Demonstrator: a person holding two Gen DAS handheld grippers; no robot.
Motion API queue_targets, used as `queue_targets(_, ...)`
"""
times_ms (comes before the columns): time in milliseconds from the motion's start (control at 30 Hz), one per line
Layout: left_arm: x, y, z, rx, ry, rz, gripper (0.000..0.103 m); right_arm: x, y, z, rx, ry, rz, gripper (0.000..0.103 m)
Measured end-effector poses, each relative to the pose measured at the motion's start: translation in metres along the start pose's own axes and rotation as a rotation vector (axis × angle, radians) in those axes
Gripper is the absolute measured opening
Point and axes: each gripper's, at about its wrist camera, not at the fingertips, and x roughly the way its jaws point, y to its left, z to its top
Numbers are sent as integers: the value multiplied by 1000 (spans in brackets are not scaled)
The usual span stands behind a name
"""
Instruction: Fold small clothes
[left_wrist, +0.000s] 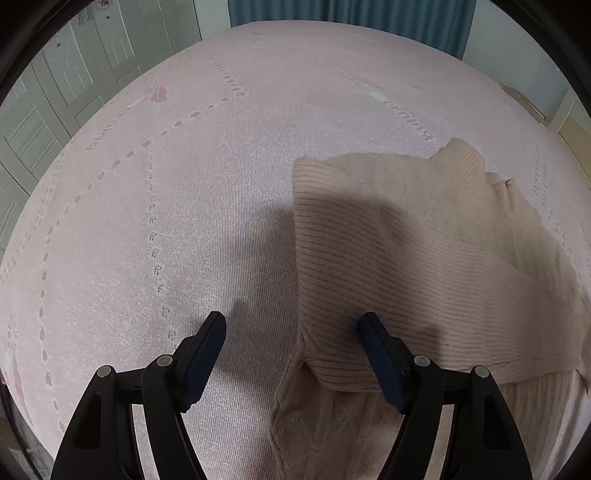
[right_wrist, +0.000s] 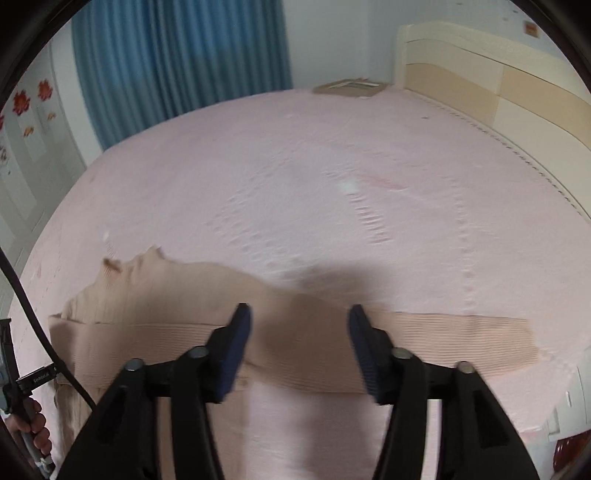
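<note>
A beige ribbed knit sweater (left_wrist: 406, 258) lies on the pink bed cover (left_wrist: 184, 184), with one ribbed sleeve folded across its body. My left gripper (left_wrist: 293, 319) hovers open over the sweater's left folded edge; its right finger is above the knit, its left finger above bare cover, and nothing is between the pads. In the right wrist view the same sweater (right_wrist: 303, 343) stretches as a band across the bed, its sleeve end reaching right. My right gripper (right_wrist: 300, 312) stands open above that band, lifted clear of the fabric, holding nothing.
A hand (right_wrist: 35, 424) on the other gripper's handle shows at the lower left of the right wrist view, with a black cable (right_wrist: 33, 325). A cream headboard (right_wrist: 498, 85) bounds the bed at the right, blue curtains (right_wrist: 177, 55) hang behind, and white cupboard doors (left_wrist: 55, 110) stand left.
</note>
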Motion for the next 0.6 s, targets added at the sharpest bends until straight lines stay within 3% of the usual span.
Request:
queue_targets(167, -11, 3, 1, -27, -52, -21, 73, 7, -79, -22, -9, 26, -146, 73)
queue_targets(233, -16, 2, 1, -27, -79, -35, 73, 15, -105, -37, 13, 56, -154, 73)
queue_targets(433, -22, 3, -5, -55, -150, -33, 76, 51, -176, -87, 173, 154, -92, 73)
queue_targets(600, -23, 1, -8, -58, -186, -15, 76, 62, -213, -91, 362, 89, 43, 73)
